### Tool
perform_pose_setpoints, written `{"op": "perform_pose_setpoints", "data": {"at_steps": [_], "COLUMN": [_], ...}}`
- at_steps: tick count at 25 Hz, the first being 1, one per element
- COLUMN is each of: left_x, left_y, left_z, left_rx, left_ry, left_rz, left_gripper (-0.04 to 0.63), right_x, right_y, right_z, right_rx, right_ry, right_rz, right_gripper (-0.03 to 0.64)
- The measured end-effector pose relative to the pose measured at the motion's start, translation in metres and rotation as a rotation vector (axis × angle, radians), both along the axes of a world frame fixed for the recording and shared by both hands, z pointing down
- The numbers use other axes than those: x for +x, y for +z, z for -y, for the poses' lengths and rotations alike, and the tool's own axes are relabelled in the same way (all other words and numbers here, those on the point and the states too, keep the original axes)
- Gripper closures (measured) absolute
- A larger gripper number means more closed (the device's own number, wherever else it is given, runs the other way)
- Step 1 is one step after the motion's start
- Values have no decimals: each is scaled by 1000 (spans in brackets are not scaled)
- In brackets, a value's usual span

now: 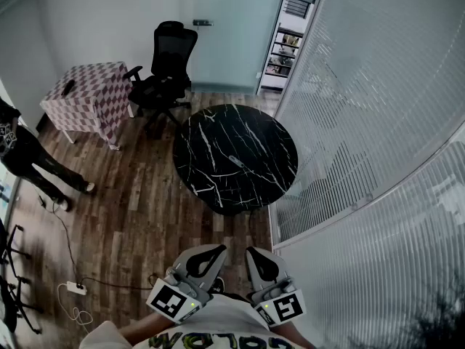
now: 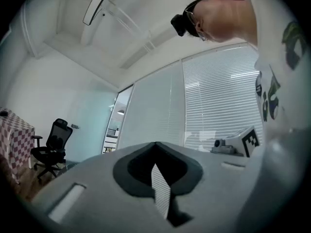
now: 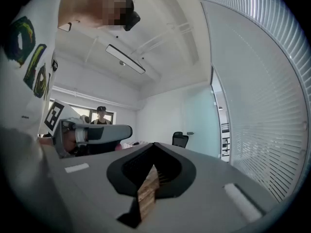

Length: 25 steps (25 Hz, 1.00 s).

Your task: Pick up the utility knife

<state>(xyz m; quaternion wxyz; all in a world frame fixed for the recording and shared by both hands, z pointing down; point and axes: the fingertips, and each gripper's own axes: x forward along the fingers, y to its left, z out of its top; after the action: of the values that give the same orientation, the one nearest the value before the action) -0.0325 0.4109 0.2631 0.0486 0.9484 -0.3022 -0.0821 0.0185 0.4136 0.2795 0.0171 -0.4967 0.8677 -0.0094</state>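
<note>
We hold the left gripper (image 1: 205, 255) and the right gripper (image 1: 259, 259) close to our chest, well short of the table (image 1: 211, 133). Both sets of jaws are pressed together with nothing between them. We judge this a resting carry, the reach not yet begun. Only bare wooden floor (image 1: 138, 209) lies between us and the table, so the approach looks free. A power strip (image 1: 75, 288) lies off to the table's near left. The slim utility knife (image 1: 236, 161) lies near the table's middle. A blinded glass wall (image 1: 363, 107) runs close along the table's right. Beyond the table stands an office chair (image 1: 166, 71), and a person (image 1: 29, 158) waits well to its left.
</note>
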Motion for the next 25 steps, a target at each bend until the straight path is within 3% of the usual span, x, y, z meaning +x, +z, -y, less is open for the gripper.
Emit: {"op": "perform_pose_setpoints", "data": {"at_steps": [25], "left_x": [36], "left_y": [20], "left_z": [45], "left_rx": [-48], "left_ry": [-54], "left_rz": [30], "left_gripper": [592], "right_x": [41], "right_y": [10], "right_z": [40], "right_rx": [-38], "right_ry": [-40], "right_rz": [11], "right_gripper": [615]}}
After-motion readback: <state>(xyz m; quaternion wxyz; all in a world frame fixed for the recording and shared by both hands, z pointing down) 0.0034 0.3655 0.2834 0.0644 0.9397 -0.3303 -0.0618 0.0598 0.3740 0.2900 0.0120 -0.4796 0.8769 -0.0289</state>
